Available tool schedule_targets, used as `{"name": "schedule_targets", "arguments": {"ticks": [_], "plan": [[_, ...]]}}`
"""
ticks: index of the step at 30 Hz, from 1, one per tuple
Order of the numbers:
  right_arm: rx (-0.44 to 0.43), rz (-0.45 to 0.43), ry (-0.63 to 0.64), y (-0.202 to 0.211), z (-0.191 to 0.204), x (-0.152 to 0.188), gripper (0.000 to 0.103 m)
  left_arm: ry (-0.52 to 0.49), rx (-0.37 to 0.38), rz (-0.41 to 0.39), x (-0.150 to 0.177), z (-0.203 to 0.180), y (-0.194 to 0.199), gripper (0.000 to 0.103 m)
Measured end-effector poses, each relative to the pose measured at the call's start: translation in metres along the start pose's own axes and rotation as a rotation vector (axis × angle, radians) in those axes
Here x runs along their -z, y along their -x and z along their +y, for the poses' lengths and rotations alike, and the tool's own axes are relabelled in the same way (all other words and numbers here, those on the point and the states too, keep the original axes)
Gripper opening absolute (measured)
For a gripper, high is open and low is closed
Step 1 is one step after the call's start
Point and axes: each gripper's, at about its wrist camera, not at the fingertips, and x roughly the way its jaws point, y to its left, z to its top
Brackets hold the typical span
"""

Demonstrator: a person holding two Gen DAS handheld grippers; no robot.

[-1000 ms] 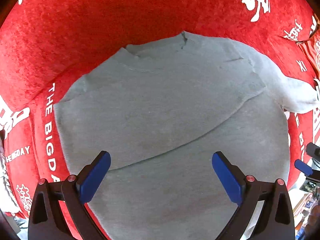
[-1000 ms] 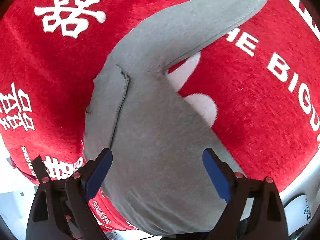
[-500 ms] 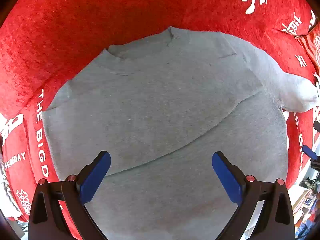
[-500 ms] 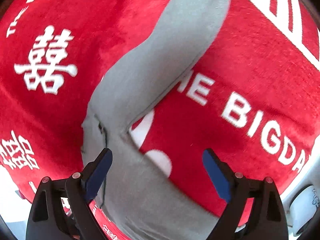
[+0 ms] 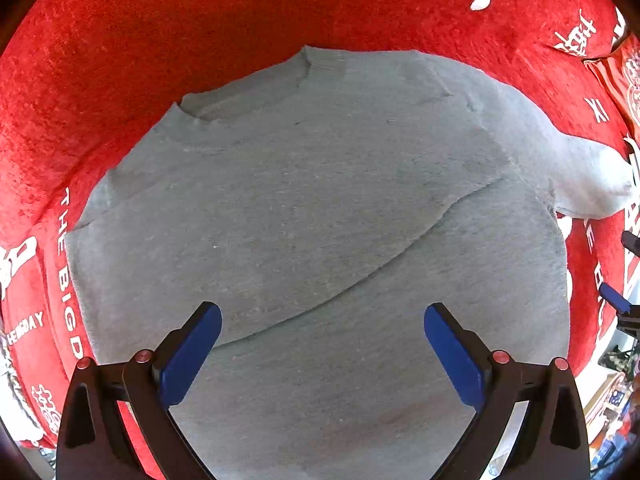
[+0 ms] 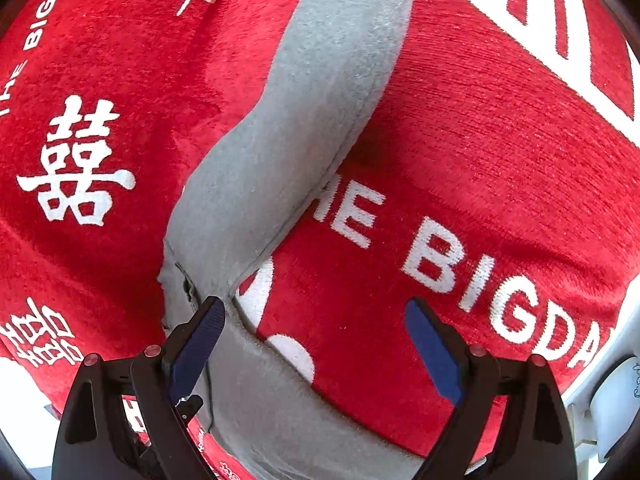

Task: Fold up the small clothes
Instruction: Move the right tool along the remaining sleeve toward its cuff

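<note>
Left edge of surface: a red cloth (image 5: 120, 60) with white lettering and characters is seen spread beneath everything; what carries it cannot be told.
Left gripper (image 5: 322, 340): the fingers (image 5: 192, 354) are held wide apart, blue pads facing inward, nothing between them. They are positioned over the lower body of the garment; contact with the fabric cannot be confirmed.
Garment: a grey sweater (image 5: 300, 220) is laid flat on the red cloth, in the left wrist view filling the middle of the frame.
Neckline (image 5: 244, 96): found at the far side of the sweater, away from the left gripper.
Fold line: a diagonal edge (image 5: 360, 284) is noted across the body, running from lower left to upper right, where one layer is laid over another.
Sleeve (image 5: 588, 184): extended from the sweater's right side onto the red cloth.
Right gripper (image 6: 314, 344): the fingers (image 6: 432, 356) are spread open and empty. In the left wrist view a blue pad is glimpsed at the right frame edge.
Sleeve in right wrist view: the grey sleeve (image 6: 304, 120) is seen running from top centre down to the lower left, passing just beside the left-hand finger of the right gripper.
Lettering: "THE BIGDA" (image 6: 440, 256) is read on the red cloth to the right of the sleeve.
</note>
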Motion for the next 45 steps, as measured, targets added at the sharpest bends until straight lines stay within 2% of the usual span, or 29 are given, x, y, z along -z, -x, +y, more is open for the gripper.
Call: {"name": "schedule_targets", "arguments": {"ticks": [7,19,24,31,34,42,43,45], "plan": [[-0.016,-0.003,-0.028,-0.005,-0.009,-0.005,0.093,0.01,0.006,0.008,-0.011,-0.018,-0.009,0.102],[-0.128,-0.076,-0.153,0.003,-0.021,-0.028,0.093,0.025,0.018,-0.004,-0.033,-0.049,-0.018,0.102],[-0.16,-0.121,-0.176,0.004,-0.021,-0.047,0.093,0.035,0.01,-0.003,-0.039,-0.064,-0.027,0.102],[-0.152,-0.189,-0.181,0.006,-0.026,-0.08,0.093,0.035,0.01,0.009,-0.048,-0.081,-0.039,0.102],[-0.202,-0.202,-0.198,0.005,-0.028,-0.094,0.093,0.035,0.009,0.005,-0.053,-0.089,-0.042,0.102],[-0.207,-0.244,-0.189,0.007,-0.023,-0.119,0.093,0.05,0.004,-0.004,-0.065,-0.101,-0.046,0.102],[-0.204,-0.246,-0.199,0.007,-0.023,-0.12,0.089,0.05,0.003,-0.007,-0.058,-0.089,-0.041,0.102],[-0.192,-0.24,-0.204,0.005,-0.022,-0.121,0.032,0.06,-0.001,-0.01,-0.061,-0.088,-0.04,0.102]]}}
